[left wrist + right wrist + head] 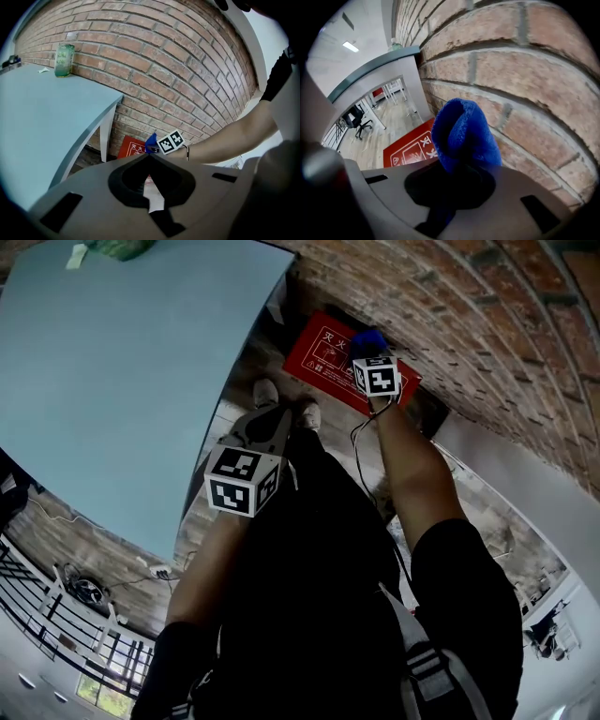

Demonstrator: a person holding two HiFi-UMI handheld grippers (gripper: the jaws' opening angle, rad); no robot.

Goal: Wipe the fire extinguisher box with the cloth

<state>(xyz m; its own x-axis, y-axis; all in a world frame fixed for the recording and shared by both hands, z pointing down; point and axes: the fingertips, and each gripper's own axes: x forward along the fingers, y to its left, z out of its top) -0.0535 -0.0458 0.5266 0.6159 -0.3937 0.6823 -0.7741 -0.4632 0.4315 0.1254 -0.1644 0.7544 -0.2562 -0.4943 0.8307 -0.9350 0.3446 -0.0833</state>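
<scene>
- The right gripper (pixel 457 176) is clamped on the fluffy blue cloth (pixel 461 133), poised over the flat red fire extinguisher box (pixel 323 357) at 12 o'clock, by the brick wall (pixel 525 70).
- The left gripper (pixel 149 157), jaws together on nothing, hangs at 8 o'clock.
- No cloth-to-box contact shows, so the wiping probably all remains.

On the floor (pixel 246 360), tight against the foot of the brick wall (pixel 154 51): the fire extinguisher box (pixel 323 357), just right of the counter (pixel 42 108) leg. On the counter, at its far edge by the wall: a jar (pixel 64 60). Before the box, on the near side: two shoes (pixel 267 392), close to it. Over the box's wall-side end: the right claw (pixel 368 354), with the cloth (pixel 461 131) pinched in it and sticking out ahead, close beside the bricks; contact with the box impossible to tell. Further back from the wall, above the shoes, left of the right arm: the left claw (pixel 149 158), well apart from the box.
</scene>
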